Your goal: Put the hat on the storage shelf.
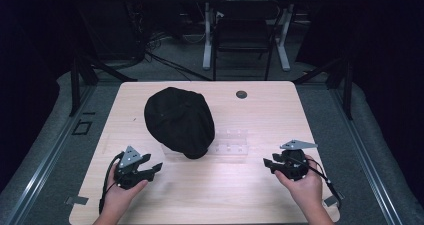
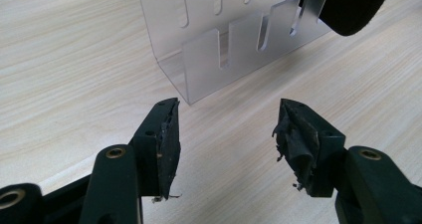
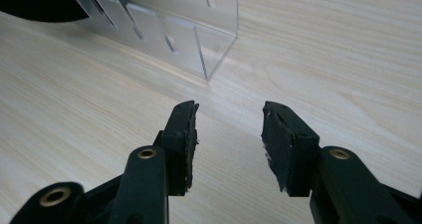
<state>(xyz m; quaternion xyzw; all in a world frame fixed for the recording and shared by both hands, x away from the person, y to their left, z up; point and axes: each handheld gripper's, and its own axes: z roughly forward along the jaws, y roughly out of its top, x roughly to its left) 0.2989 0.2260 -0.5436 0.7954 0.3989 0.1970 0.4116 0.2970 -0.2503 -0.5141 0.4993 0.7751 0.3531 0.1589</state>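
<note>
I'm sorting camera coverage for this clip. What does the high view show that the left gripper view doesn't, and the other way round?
High view alone: the whole black cap, both hands with their tongs, left and right, the table's grommet hole, and the chair on the floor beyond. Left gripper view alone: the clear acrylic rack's cut slots up close, and the frayed pad on the open left tongs. Both share the wooden table, the rack and part of the cap resting on it.
</note>
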